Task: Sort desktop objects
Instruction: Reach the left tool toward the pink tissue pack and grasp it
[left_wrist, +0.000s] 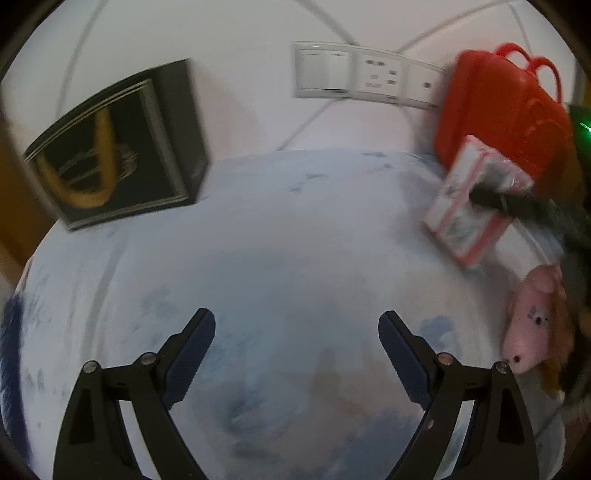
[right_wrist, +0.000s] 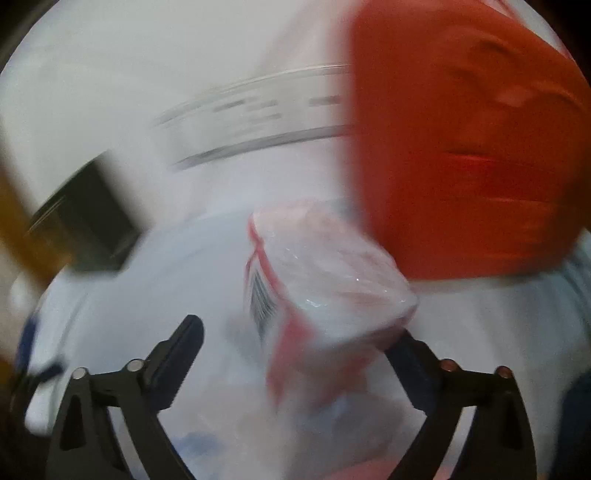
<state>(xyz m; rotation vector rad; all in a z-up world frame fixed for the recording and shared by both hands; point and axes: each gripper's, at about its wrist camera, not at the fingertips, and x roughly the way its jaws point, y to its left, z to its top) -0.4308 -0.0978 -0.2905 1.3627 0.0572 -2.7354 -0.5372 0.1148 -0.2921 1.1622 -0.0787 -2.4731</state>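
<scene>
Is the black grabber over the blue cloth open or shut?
Open. The left gripper has its two fingers wide apart, with only the pale blue cloth between them.

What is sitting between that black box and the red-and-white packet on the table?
Nothing: in the left wrist view, only bare pale blue tablecloth stretches from the black box to the red-and-white packet. The wall sockets sit behind that gap, not in it.

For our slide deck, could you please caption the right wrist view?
Right gripper open around a plastic-wrapped tissue pack, beside a red case.
</scene>
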